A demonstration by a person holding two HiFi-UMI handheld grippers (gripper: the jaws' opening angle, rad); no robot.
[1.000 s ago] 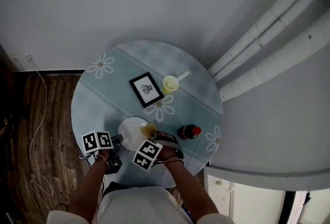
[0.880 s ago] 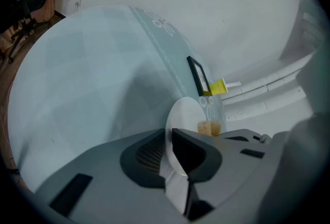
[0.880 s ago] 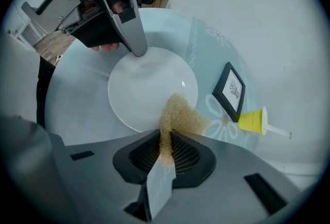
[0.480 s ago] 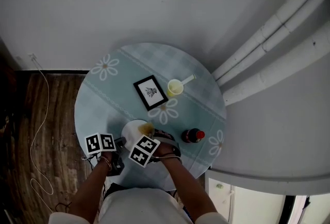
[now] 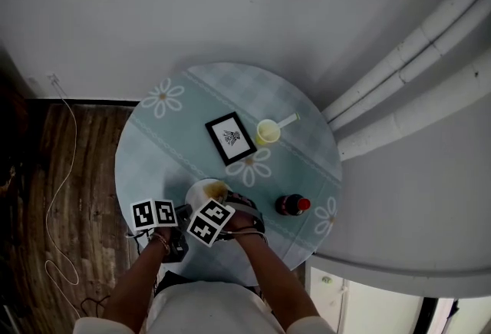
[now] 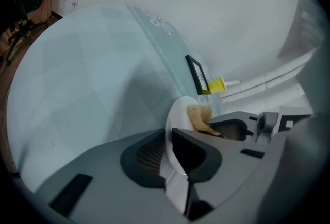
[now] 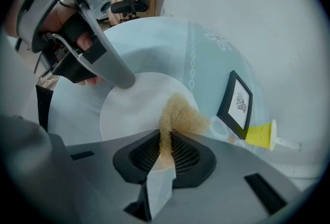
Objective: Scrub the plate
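A white plate (image 5: 198,190) lies at the near edge of the round table. My left gripper (image 5: 182,212) is shut on the plate's near rim (image 6: 180,110), which runs between its jaws (image 6: 168,152). My right gripper (image 5: 222,200) points steeply down over the plate (image 7: 129,109) and is shut on a tan sponge (image 7: 179,115). The sponge (image 5: 217,189) rests on the plate's far right part. In the right gripper view, the left gripper's finger (image 7: 114,73) touches the plate's rim. The sponge (image 6: 199,117) also shows in the left gripper view.
On the pale blue, daisy-printed table (image 5: 169,137) stand a black picture frame (image 5: 230,137), a yellow cup (image 5: 268,130) with a white handle and a dark bottle with a red cap (image 5: 292,206). Wooden floor with a cable (image 5: 57,194) lies left; white pipes (image 5: 414,56) run right.
My right gripper has slid the sponge leftward over the plate, closer to the left gripper. The left gripper has kept its hold on the rim.
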